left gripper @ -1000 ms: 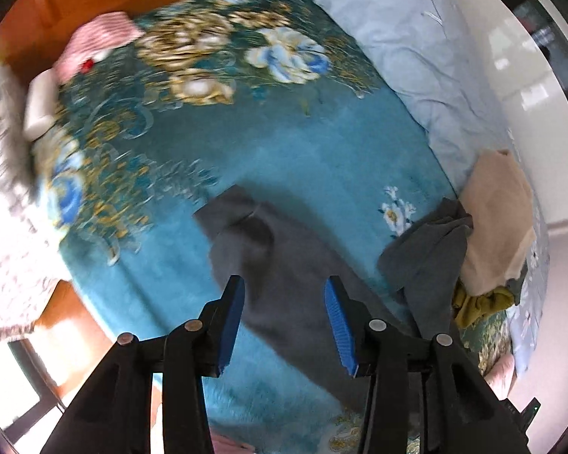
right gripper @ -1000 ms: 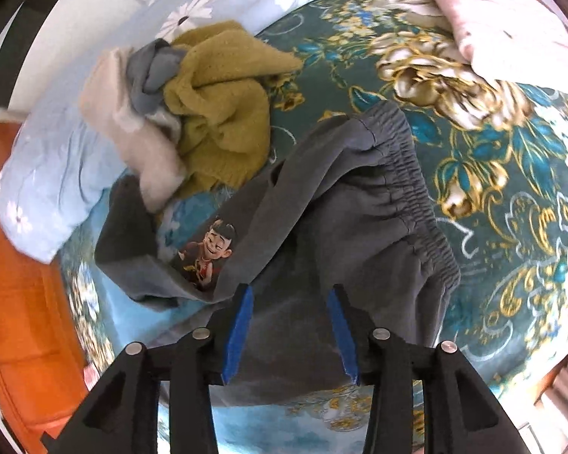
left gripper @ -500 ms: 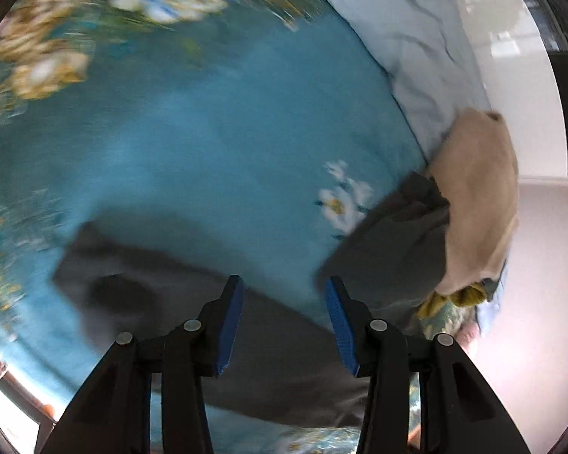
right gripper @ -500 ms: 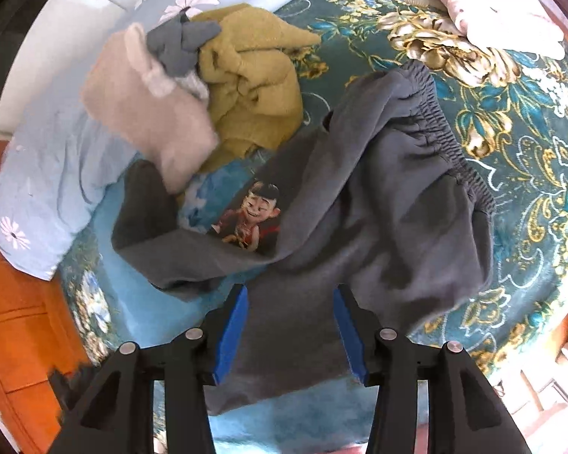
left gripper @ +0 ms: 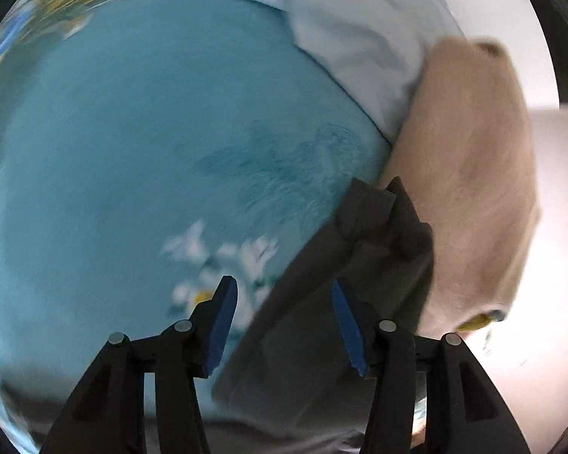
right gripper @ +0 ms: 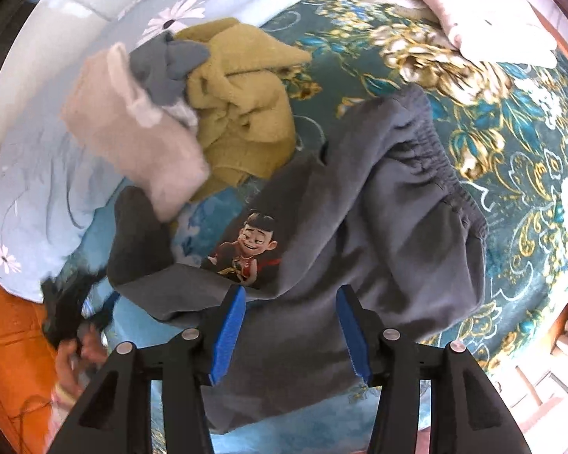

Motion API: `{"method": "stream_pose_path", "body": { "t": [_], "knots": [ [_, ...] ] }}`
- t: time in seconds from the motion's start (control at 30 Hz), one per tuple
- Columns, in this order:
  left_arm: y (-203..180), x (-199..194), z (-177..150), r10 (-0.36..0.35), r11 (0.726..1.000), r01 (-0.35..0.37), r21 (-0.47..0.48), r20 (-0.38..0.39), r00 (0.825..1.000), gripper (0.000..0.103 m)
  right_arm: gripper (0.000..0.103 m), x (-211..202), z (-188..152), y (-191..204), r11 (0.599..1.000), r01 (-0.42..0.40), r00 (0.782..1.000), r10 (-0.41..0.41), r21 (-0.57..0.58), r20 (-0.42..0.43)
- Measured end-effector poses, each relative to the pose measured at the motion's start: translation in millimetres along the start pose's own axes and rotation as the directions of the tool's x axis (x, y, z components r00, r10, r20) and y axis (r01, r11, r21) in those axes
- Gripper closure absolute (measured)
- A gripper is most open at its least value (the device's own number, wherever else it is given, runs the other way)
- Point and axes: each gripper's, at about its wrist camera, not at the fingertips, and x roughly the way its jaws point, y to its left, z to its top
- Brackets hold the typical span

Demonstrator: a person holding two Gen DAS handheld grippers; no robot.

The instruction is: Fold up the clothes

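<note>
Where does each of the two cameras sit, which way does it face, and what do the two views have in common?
Left wrist: on the left gripper, looking steeply down at the teal bedspread, the grey trousers leg end and a beige garment; only its own open fingers show.
Right wrist: on the right gripper, looking down at the trousers' waistband and cartoon print; its open fingers show, plus a blurred hand at lower left.
Shared: the trousers, beige garment, bedspread and pale blue quilt.

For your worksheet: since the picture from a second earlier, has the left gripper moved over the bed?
Yes. The left gripper has swept toward the beige garment at the bed's edge; the grey trouser leg now lies beneath its just-widened, empty jaws.
</note>
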Motion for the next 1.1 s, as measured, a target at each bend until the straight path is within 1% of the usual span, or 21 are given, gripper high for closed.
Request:
{"method": "stream_pose_path", "body": {
  "t": [0.1,0.2,0.3,0.37,0.4,0.5,0.57,0.6,0.63,0.67,0.73,0.8,0.83,0.9,0.97,1.03,1.07,1.1],
  "knots": [
    [-17,29,14,0.001,0.996,0.002,0.086,-0.040,0.999,0.050,0.048,4,1,3,1.000,0.016,1.000,-0.016,-0.024,-0.018],
    [-27,53,18,0.015,0.988,-0.001,0.153,-0.091,0.996,0.050,0.048,10,2,1,0.998,0.047,0.998,-0.048,-0.043,-0.041],
    [-35,68,16,0.004,0.979,0.021,0.203,-0.125,0.992,0.051,0.048,15,6,-3,0.998,0.062,0.997,-0.064,-0.032,-0.053],
    [-39,72,15,0.005,0.975,0.024,0.219,-0.128,0.992,0.052,0.048,19,8,-4,0.998,0.061,0.996,-0.062,-0.020,-0.060],
    [-41,73,14,-0.003,0.974,0.032,0.222,-0.130,0.991,0.061,0.048,21,9,-5,0.998,0.060,0.996,-0.061,-0.013,-0.063],
    [-48,79,9,-0.025,0.974,0.062,0.220,-0.165,0.986,0.082,0.048,26,13,1,0.999,0.050,0.996,-0.051,-0.011,-0.071],
    [-53,77,3,-0.007,0.968,0.044,0.248,-0.145,0.989,0.098,0.048,27,16,9,0.999,0.043,0.996,-0.044,-0.027,-0.072],
    [-53,74,1,-0.006,0.968,0.037,0.247,-0.124,0.992,0.099,0.048,27,18,14,0.999,0.038,0.997,-0.040,-0.038,-0.073],
    [-51,68,-1,-0.016,0.973,0.039,0.228,-0.102,0.995,0.099,0.048,26,19,18,0.998,0.035,0.997,-0.038,-0.048,-0.071],
    [-45,59,-2,-0.041,0.981,0.054,0.184,-0.074,0.996,0.099,0.048,24,20,21,0.998,0.032,0.997,-0.036,-0.057,-0.068],
    [-27,31,-5,-0.104,0.991,0.103,0.091,0.007,0.995,0.099,0.048,20,21,27,0.997,0.026,0.998,-0.030,-0.076,-0.058],
    [-5,-6,-11,-0.140,0.990,0.138,0.028,0.110,0.984,0.099,0.048,17,21,30,0.997,0.014,0.999,-0.018,-0.081,-0.049],
    [10,-29,-16,-0.150,0.988,0.152,0.002,0.170,0.974,0.099,0.048,16,20,31,0.997,0.006,0.999,-0.010,-0.082,-0.047],
    [46,-71,-27,-0.130,0.986,0.153,-0.065,0.273,0.953,0.099,0.048,15,16,32,0.996,-0.008,0.999,0.004,-0.083,-0.047],
    [90,-106,-42,-0.091,0.974,0.157,-0.165,0.346,0.934,0.099,0.048,16,11,33,0.996,-0.017,0.999,0.012,-0.086,-0.053],
    [130,-123,-63,-0.045,0.951,0.156,-0.266,0.381,0.924,0.099,0.048,19,5,32,0.996,-0.027,0.998,0.022,-0.080,-0.062],
    [145,-124,-73,-0.016,0.940,0.144,-0.310,0.381,0.924,0.099,0.048,20,2,32,0.997,-0.034,0.997,0.029,-0.074,-0.069],
    [156,-116,-82,0.020,0.930,0.115,-0.350,0.359,0.933,0.099,0.048,20,0,33,0.997,-0.041,0.997,0.036,-0.071,-0.071]
  ]
}}
